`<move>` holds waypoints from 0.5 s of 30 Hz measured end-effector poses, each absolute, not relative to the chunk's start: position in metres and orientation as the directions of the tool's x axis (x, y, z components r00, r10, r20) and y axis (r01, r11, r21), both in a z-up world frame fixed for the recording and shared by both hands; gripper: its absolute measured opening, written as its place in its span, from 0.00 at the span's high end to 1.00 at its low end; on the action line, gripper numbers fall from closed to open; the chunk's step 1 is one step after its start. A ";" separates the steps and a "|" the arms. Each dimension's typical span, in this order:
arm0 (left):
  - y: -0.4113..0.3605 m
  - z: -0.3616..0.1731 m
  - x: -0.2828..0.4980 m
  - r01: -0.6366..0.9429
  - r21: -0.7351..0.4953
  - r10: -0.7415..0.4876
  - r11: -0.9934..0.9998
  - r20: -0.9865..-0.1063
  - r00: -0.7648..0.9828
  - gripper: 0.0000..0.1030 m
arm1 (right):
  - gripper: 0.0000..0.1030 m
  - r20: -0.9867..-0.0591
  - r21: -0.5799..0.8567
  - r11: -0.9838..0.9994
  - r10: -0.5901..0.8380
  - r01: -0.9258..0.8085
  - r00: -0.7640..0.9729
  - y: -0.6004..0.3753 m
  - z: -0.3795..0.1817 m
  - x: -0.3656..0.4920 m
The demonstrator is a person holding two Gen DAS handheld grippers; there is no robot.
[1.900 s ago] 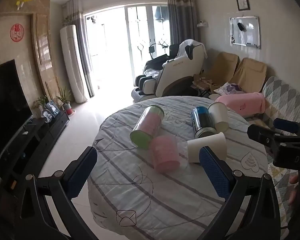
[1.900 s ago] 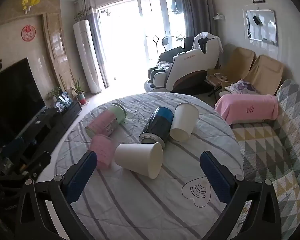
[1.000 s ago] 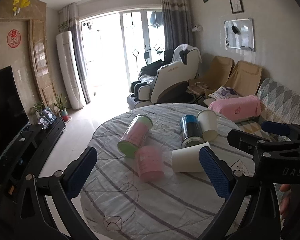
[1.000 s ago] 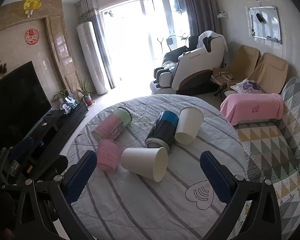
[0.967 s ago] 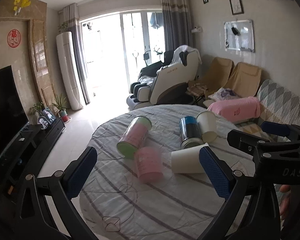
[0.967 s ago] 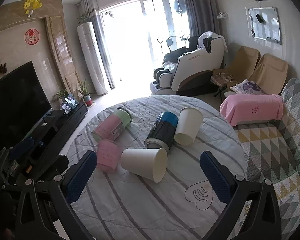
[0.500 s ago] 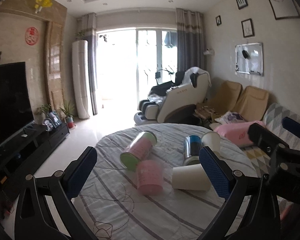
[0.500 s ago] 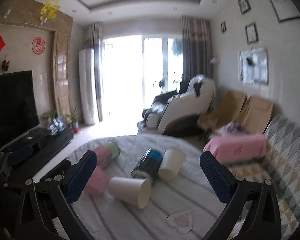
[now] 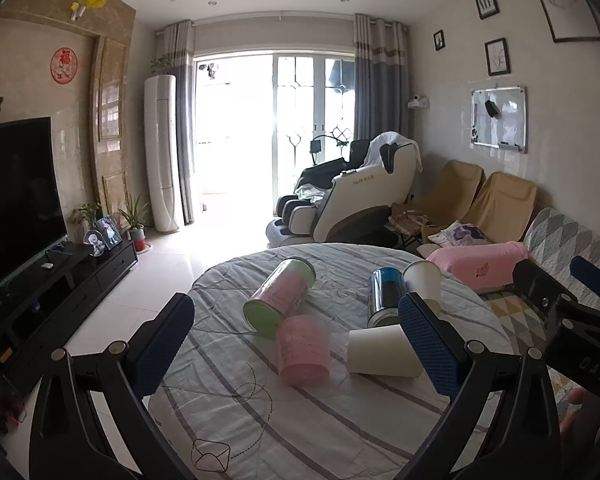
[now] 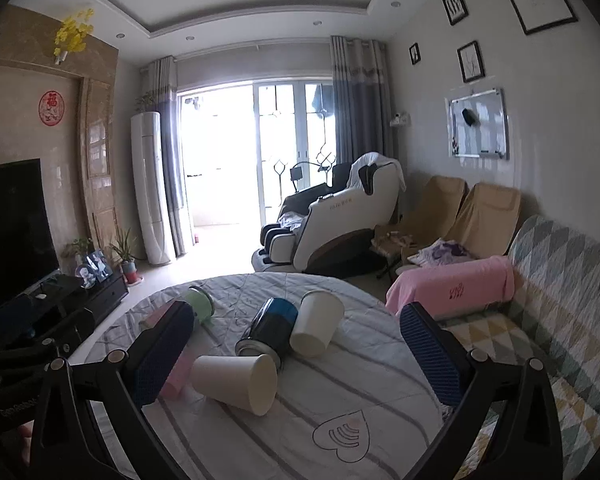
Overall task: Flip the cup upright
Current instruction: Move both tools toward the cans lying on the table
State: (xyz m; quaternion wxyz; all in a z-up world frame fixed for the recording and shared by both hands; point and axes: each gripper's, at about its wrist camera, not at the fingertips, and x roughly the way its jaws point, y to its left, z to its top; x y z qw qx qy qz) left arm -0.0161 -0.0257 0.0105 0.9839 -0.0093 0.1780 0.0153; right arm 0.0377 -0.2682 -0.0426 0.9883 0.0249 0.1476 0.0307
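Observation:
Several cups lie on their sides on a round table (image 9: 340, 440) with a striped cloth. A pink and green can (image 9: 280, 296), a small pink cup (image 9: 304, 350), a near white paper cup (image 9: 380, 354), a blue and black tumbler (image 9: 384, 296) and a far white cup (image 9: 422, 280) show in the left wrist view. The right wrist view shows the near white cup (image 10: 236, 378), the tumbler (image 10: 270, 330) and the far white cup (image 10: 316, 328). My left gripper (image 9: 296, 354) and right gripper (image 10: 296, 354) are open, empty, held above the table short of the cups.
A sofa (image 10: 560, 300) with a pink blanket (image 10: 452, 284) runs along the right. A massage chair (image 9: 352, 196) stands behind the table. A TV and black cabinet (image 9: 60, 272) are at the left. The right gripper shows at the right edge of the left wrist view (image 9: 560, 312).
Both grippers have tilted up and drawn back, so the cups sit lower and smaller in both views. The cups have not moved. Both grippers stay open.

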 end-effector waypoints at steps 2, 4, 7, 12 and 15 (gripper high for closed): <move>-0.026 0.010 -0.016 -0.035 -0.011 0.029 0.999 -0.350 0.936 0.00 | 0.00 -0.292 0.057 0.997 0.073 -0.059 0.953 -0.268 -0.043 0.040; -0.026 0.011 -0.016 -0.038 -0.009 0.032 0.999 -0.350 0.936 0.00 | 0.00 -0.293 0.053 0.996 0.079 -0.066 0.953 -0.266 -0.044 0.041; -0.025 0.011 -0.016 -0.035 -0.009 0.030 0.999 -0.355 0.934 0.00 | 0.00 -0.297 0.048 0.996 0.089 -0.079 0.951 -0.263 -0.048 0.042; -0.026 0.009 -0.014 -0.029 -0.003 0.026 1.000 -0.367 0.930 0.00 | 0.00 -0.308 0.047 0.995 0.099 -0.089 0.946 -0.260 -0.049 0.042; -0.027 0.007 -0.013 -0.027 0.000 0.026 1.000 -0.372 0.928 0.00 | 0.00 -0.314 0.049 0.995 0.102 -0.092 0.944 -0.260 -0.050 0.042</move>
